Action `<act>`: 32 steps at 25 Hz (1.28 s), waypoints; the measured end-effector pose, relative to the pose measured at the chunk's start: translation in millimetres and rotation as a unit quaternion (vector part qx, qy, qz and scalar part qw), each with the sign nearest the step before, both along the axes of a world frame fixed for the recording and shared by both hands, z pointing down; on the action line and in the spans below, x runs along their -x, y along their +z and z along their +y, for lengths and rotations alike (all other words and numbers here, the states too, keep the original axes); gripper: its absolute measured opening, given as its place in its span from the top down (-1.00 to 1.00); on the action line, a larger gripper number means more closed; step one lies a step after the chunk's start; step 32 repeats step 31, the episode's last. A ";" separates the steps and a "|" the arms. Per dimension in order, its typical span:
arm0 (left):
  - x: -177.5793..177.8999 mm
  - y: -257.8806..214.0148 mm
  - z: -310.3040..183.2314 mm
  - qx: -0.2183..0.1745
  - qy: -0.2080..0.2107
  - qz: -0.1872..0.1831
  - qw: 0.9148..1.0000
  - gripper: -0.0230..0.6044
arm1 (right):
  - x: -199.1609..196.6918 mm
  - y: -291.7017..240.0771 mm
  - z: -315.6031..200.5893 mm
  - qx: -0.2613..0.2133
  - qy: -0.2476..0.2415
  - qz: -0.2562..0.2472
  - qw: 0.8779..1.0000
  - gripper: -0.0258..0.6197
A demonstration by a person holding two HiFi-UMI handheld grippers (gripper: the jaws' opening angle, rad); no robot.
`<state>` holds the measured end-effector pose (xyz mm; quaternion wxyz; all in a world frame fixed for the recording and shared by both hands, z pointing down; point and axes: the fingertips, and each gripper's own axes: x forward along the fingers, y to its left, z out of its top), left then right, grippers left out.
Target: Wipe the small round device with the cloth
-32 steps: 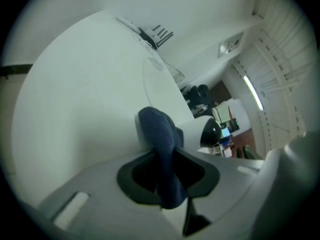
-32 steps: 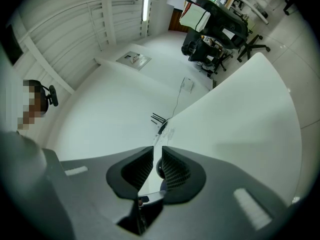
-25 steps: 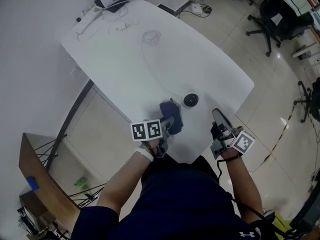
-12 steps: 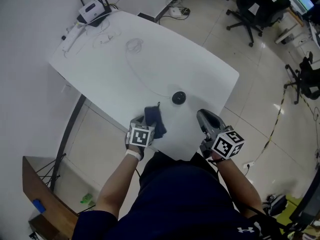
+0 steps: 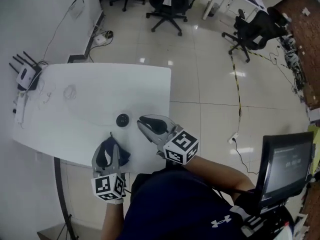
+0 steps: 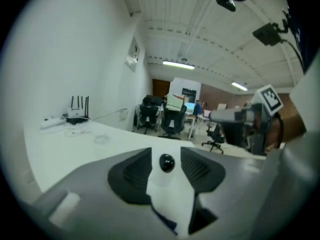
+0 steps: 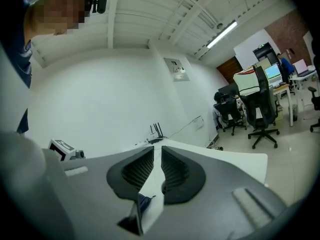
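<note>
Table: white, mostly bare. Both task items sit near the person's edge.

Left tongs: hovering above the near edge, pointing out over the table and slightly down. The jaws stand apart and have just been closing a little. Nothing is clamped. Its own view shows bare table between the pads, with the device further out in the gap.

Right tongs: held above the table just right of the device, not touching it. The jaws are all but together with only a thin slit between them, and nothing is in it.

Cloth: dark blue, bunched, lying on the table at the near edge, under and just ahead of the left tongs. Neither pair grips it.

Small round device: black, sitting on the table beyond the cloth. It is near the cloth but not touching, and nothing covers it.

Step, as I read it: no wiping contact right now, since the cloth is loose and the device is untouched. This is either a pause before a pass or the cloth set down after one, and I can't tell which.

If a wipe is still due:
- Drop the left tongs onto the bunch and clamp a thick fold, not a single edge.
- Drag the cloth forward onto the device.
- The device looks light and will probably skate, so brace it with the right tongs from the far side.
</note>
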<state>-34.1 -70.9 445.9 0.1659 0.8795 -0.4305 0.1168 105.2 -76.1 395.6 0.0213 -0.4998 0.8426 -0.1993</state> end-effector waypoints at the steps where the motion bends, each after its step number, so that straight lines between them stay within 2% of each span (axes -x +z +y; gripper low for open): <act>1: -13.5 -6.7 4.7 -0.001 0.011 0.019 1.000 0.36 | -2.7 -1.6 3.8 -0.001 0.000 0.000 1.000 0.76; 5: -39.5 -15.7 17.0 0.008 0.035 0.049 0.998 0.39 | -0.7 0.7 14.0 0.005 -0.008 -0.005 1.000 0.76; 10: -47.2 -16.6 35.1 0.008 0.042 0.054 0.998 0.41 | 4.4 5.7 31.7 0.007 -0.023 -0.004 1.000 0.76; 15: -73.0 -23.6 38.0 -0.002 0.063 0.062 0.996 0.42 | -19.8 -4.8 37.6 -0.012 -0.001 0.029 1.000 0.76; 19: -58.7 -27.3 26.0 -0.006 0.056 0.063 0.996 0.43 | -7.3 -8.1 24.2 -0.027 -0.004 0.054 0.998 0.76; 23: -35.5 -17.1 40.3 0.018 0.051 0.057 0.997 0.42 | 16.7 -0.5 33.7 -0.015 -0.016 0.057 0.998 0.76; 25: -37.3 -17.2 47.0 0.021 0.047 0.059 0.997 0.42 | 16.5 1.6 40.1 -0.006 -0.022 0.054 0.998 0.76; 32: -49.7 -25.8 41.6 -0.003 0.054 0.087 0.995 0.42 | 10.3 -3.8 42.9 -0.010 -0.020 0.079 0.997 0.76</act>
